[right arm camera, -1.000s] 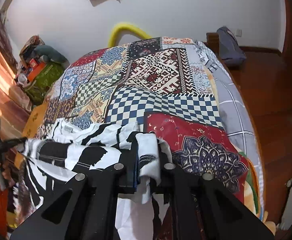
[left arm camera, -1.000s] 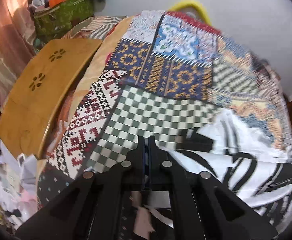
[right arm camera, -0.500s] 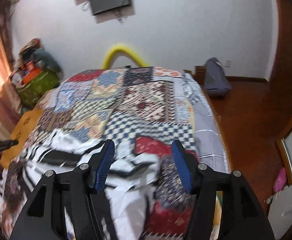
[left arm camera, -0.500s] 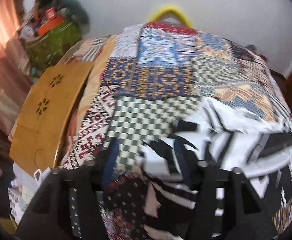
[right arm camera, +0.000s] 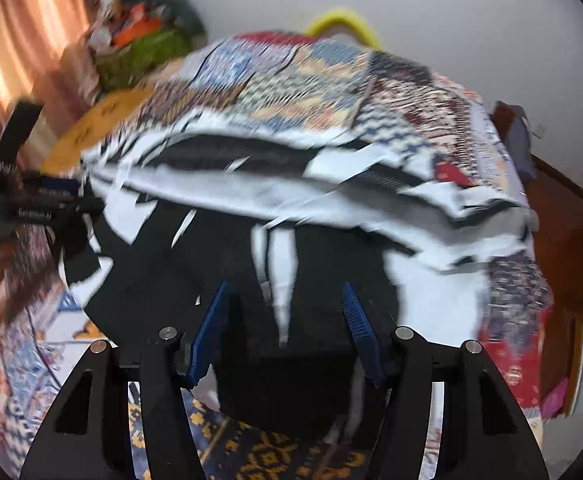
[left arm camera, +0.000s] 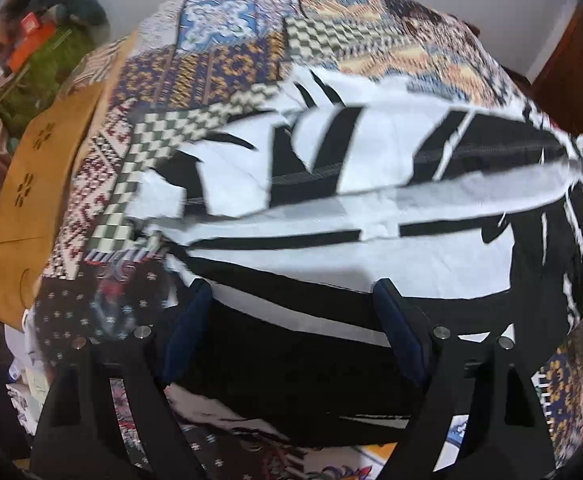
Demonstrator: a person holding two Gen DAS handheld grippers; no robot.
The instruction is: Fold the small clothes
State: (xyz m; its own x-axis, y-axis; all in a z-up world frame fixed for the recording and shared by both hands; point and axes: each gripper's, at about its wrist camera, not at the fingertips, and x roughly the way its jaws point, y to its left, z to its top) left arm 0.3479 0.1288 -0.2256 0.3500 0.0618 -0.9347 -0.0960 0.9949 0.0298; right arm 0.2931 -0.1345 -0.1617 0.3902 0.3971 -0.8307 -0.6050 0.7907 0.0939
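While the black-and-white garment point(left arm camera: 331, 208) lies spread across the patchwork bedspread point(left arm camera: 219, 68), both tools hang above its near edge with nothing pinched. Left gripper point(left arm camera: 291, 332): jaws wide and opening further, only cloth below and between, blue pads point(left arm camera: 183, 328) not pressing it. Right gripper point(right arm camera: 285, 328): jaws part-way apart, also clear of the fabric, black panel showing in the gap. Looks like a deliberate drop: cloth laid flat with one fold line running left to right across the middle, so the next fold has a smooth base. Near half mostly black, far half white with black stripes; far edge somewhat rumpled. Wooden board point(left arm camera: 31, 184) off to the left of the bed, clutter pile point(left arm camera: 43, 60) in the far-left corner, yellow tube point(right arm camera: 343, 24) at the far end.

Versus a second ago: both sets of jaws were clamped on bunched fabric, garment crumpled at the near side; now released and spread much flatter. Heavy motion blur in right view, so edge detail unclear.
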